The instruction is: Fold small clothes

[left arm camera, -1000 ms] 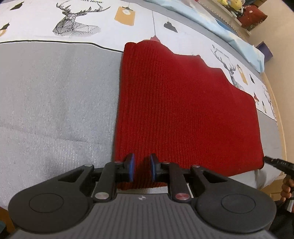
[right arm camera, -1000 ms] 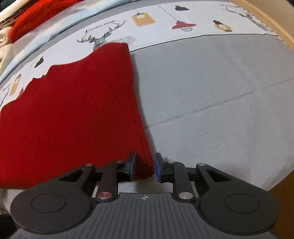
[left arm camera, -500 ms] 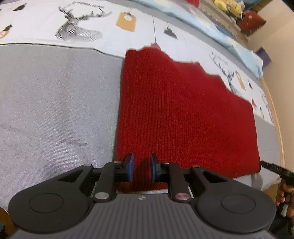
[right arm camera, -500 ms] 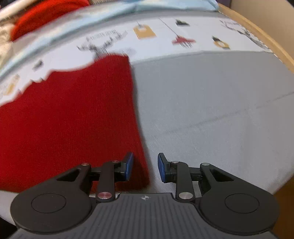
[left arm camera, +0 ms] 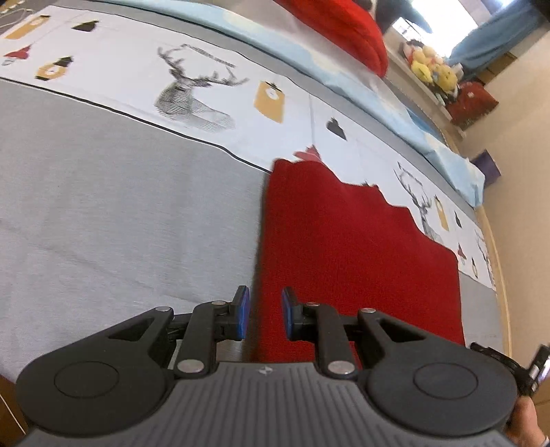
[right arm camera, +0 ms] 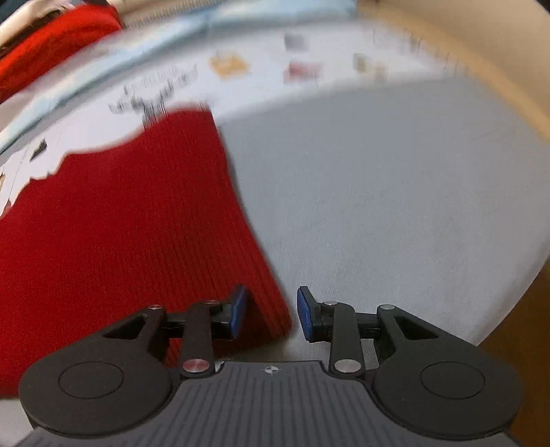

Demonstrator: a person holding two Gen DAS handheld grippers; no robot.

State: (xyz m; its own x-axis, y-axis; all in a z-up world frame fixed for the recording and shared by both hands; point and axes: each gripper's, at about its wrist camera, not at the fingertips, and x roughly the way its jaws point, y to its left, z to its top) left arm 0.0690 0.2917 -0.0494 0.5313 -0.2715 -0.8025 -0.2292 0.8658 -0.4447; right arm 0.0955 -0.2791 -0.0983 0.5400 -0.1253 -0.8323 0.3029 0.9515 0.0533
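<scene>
A: What has moved since a second ago?

B: The left tongs (left arm camera: 264,316) have slid left and lifted; the garment's near-left corner, which sat squarely between the blue pads, now lies mostly to the right of the gap. The right tongs (right arm camera: 270,314) have barely shifted, but their jaws have parted wider.

A: So what state are they in?

B: Both are opening. The left pads stand apart with only the garment's left edge showing between them, and they do not press it. The right pads are well apart, with the garment's near-right corner between them, loose.

A: And the garment?

B: A red knitted piece (left arm camera: 350,251), ribbed, lying flat in a roughly rectangular fold on the grey part of the bed cover (left arm camera: 113,213). Its left and right edges are straight. The far edge steps down unevenly toward the right in the left view and reaches onto the white printed band (left arm camera: 206,89) with deer heads and tags. The right wrist view shows the same red knit (right arm camera: 120,233) filling the left half, blurred at its far edge.

A: Anything else?

B: A red cushion-like shape (left arm camera: 347,27) lies on the far side, beyond a pale blue sheet (left arm camera: 343,82). A hand (left arm camera: 526,423) shows at the lower right corner of the left view.
</scene>
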